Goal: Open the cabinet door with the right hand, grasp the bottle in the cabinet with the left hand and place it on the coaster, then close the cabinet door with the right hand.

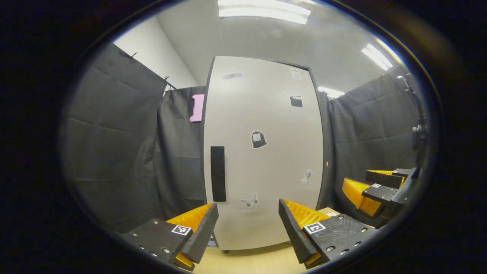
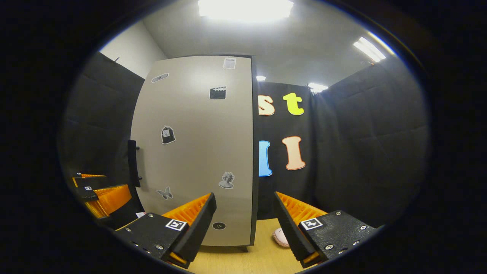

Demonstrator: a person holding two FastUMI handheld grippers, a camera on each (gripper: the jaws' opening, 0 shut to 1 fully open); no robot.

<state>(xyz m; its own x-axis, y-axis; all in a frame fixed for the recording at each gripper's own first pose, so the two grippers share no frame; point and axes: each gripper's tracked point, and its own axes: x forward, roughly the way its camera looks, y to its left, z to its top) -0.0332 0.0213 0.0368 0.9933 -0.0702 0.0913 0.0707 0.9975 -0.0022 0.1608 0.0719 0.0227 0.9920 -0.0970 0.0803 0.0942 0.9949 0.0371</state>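
Observation:
A tall pale grey cabinet [image 1: 262, 152] stands on the wooden table with its door closed. A black vertical handle [image 1: 218, 173] sits at the door's left edge. My left gripper [image 1: 248, 219] is open in front of the door's lower part, a short way off. Off to its right, my right gripper [image 1: 374, 186] is also visible. In the right gripper view the cabinet door [image 2: 198, 152] fills the left half, its handle [image 2: 132, 163] at the far left. My right gripper [image 2: 245, 213] is open near the door's right edge. A small pink coaster [image 2: 280, 236] lies on the table by its right finger.
Black cloth walls [image 1: 125, 152] close in the booth on all sides. The light wooden table [image 2: 247, 258] runs beneath both grippers. Small stickers dot the door. A pink object [image 1: 197, 107] hangs on the wall left of the cabinet. A dark stand [image 1: 417, 133] rises at the far right.

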